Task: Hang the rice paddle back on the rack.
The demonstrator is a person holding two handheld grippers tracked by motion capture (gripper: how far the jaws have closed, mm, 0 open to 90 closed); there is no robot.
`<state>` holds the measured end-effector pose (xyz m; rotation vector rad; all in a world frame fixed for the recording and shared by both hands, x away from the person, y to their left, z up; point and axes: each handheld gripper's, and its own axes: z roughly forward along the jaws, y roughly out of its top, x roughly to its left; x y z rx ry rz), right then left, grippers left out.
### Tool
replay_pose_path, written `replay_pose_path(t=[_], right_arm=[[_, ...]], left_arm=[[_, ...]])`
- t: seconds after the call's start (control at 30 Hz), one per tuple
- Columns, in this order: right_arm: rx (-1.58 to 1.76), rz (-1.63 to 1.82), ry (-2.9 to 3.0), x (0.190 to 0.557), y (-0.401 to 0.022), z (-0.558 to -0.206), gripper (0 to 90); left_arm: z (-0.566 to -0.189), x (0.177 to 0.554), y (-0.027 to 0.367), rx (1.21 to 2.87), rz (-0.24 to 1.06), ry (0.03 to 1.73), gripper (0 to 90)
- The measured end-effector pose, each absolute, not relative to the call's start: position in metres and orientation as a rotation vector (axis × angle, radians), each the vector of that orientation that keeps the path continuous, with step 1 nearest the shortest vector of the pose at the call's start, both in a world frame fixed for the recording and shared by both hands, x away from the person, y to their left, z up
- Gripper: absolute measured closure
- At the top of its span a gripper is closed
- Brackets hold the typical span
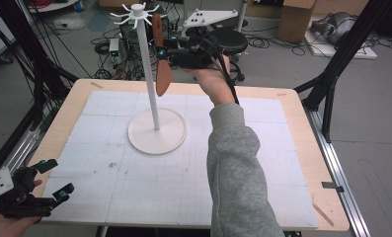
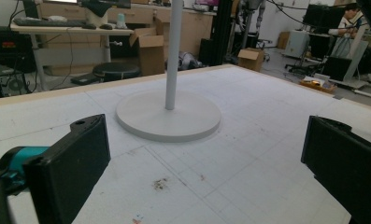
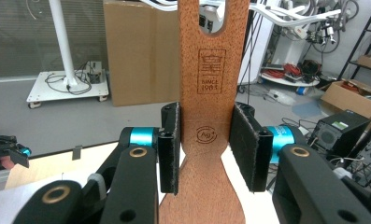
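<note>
Right gripper view puts the wooden spatula (image 3: pixel 206 116) dead centre: a flat reddish-brown piece with fine grain, a long slot cut through the end at 12 o'clock, a stamped crest with lettering under the slot, a small round mark lower down, and a waist where the handle flares into the wider blade toward 6 o'clock. The right gripper (image 3: pixel 205 147) pinches it at that waist, its two black pads against the handle's edges at 9 and 3 o'clock. From the high view, the same spatula (image 1: pixel 161 59) hangs nearly upright, well above the table (image 1: pixel 302 148), just beside the pole of the white hanger stand (image 1: pixel 156 131) at its 3 o'clock, the top end close under the stand's ring of white hooks (image 1: pixel 135 14). The person's right hand (image 1: pixel 214 79), in a grey sleeve, carries that gripper. Down at 7 o'clock on the table sits the left gripper (image 1: pixel 54 177) with its jaws spread wide and nothing between them, facing the stand's round base (image 2: pixel 168 115).
</note>
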<state>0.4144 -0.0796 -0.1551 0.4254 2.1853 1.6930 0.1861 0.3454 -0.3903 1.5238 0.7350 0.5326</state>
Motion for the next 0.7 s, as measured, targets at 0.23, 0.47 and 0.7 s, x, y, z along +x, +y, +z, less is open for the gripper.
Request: replay_pose_path(t=[0.23, 0.47, 0.7], right_arm=[[0.449, 1.68, 2.16, 0.416, -0.073, -0.156, 65.2], [0.455, 1.669, 2.153, 0.419, -0.072, -0.155, 65.2], [0.459, 1.663, 2.163, 0.42, -0.068, -0.16, 65.2]], left_arm=[[-0.392, 0.185, 0.345, 1.53, 0.528, 0.737, 1.8], [-0.393, 0.185, 0.347, 1.528, 0.529, 0.745, 1.8], [-0.394, 0.184, 0.346, 1.53, 0.528, 0.748, 1.8]])
